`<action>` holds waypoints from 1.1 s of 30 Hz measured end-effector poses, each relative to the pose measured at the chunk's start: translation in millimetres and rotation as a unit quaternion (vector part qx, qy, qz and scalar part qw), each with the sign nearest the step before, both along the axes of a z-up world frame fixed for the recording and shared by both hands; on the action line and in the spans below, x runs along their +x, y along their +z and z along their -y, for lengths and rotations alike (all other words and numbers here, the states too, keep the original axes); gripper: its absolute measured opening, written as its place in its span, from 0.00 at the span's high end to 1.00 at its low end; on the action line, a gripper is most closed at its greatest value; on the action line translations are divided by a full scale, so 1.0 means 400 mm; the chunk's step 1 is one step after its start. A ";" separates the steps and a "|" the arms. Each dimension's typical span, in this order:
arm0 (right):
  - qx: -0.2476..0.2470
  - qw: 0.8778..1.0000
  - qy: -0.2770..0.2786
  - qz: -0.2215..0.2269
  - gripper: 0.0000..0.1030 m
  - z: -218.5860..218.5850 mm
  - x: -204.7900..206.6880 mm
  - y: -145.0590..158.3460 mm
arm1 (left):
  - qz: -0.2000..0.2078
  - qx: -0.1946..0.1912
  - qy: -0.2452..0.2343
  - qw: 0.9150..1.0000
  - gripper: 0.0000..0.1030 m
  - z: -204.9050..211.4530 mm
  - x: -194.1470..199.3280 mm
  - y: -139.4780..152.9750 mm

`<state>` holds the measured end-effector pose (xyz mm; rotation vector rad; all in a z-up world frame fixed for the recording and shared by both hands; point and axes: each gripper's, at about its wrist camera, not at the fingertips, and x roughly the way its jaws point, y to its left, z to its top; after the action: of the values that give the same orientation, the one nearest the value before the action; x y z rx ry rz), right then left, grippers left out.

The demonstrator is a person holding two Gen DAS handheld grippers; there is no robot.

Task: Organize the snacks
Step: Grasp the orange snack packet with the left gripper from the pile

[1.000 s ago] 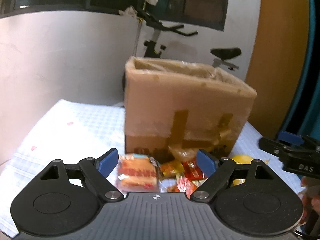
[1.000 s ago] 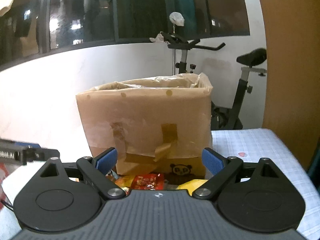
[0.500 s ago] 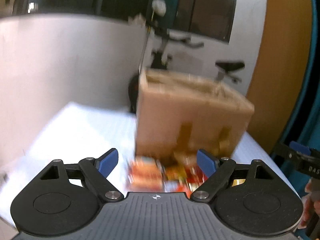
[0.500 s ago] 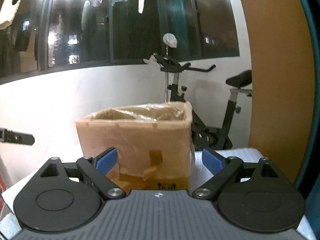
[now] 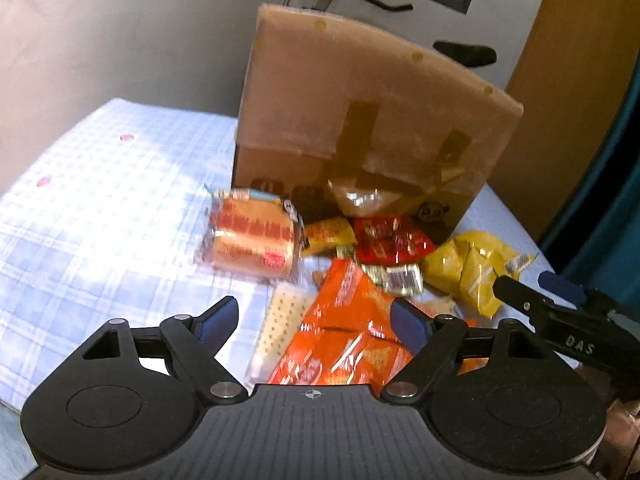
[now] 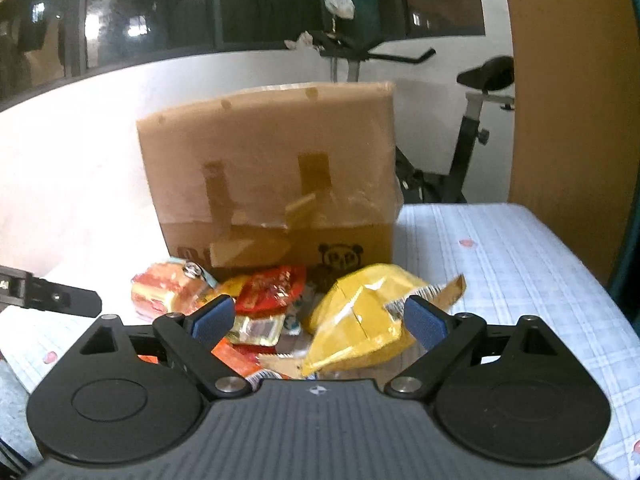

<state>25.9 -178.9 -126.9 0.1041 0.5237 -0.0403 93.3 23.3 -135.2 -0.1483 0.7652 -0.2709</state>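
Both my views have tipped downward since a second ago: the box (image 5: 372,128) now fills the upper frame and the snack pile at its foot has come up close beneath me. My left claw (image 5: 316,320) points steeply down over the orange pack (image 5: 348,332) and the pale cracker sleeve (image 5: 280,320); its jaws are closing, but the pads touch nothing. My right claw (image 6: 320,322) tilts down more gently, spread wide and empty, with the yellow bag (image 6: 360,316) just ahead of it. The snacks lie loose on the checked counter (image 5: 100,208), bunched against the box's front: wrapped cake (image 5: 252,236) to the left, red pack (image 5: 392,240) in the middle, yellow bag to the right.
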 end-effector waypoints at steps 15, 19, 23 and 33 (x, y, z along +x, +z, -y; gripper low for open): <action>-0.125 0.985 0.073 -0.090 0.09 -0.111 0.003 -0.048 | -0.047 -0.043 0.004 0.998 0.27 -0.045 -0.013 -0.031; -0.141 0.983 0.080 -0.090 0.09 -0.123 -0.010 -0.033 | -0.049 -0.051 0.004 0.997 0.28 -0.047 -0.017 -0.032; -0.155 0.976 0.099 -0.113 0.09 -0.138 -0.017 -0.040 | -0.054 -0.059 0.003 0.997 0.29 -0.048 -0.016 -0.039; -0.195 0.957 0.146 -0.156 0.10 -0.189 0.042 -0.095 | -0.058 -0.067 0.013 0.996 0.27 -0.061 -0.016 -0.054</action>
<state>42.8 -103.1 -164.7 -0.3730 0.8326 0.1305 87.0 47.5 -156.8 -0.3031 0.8593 -0.2915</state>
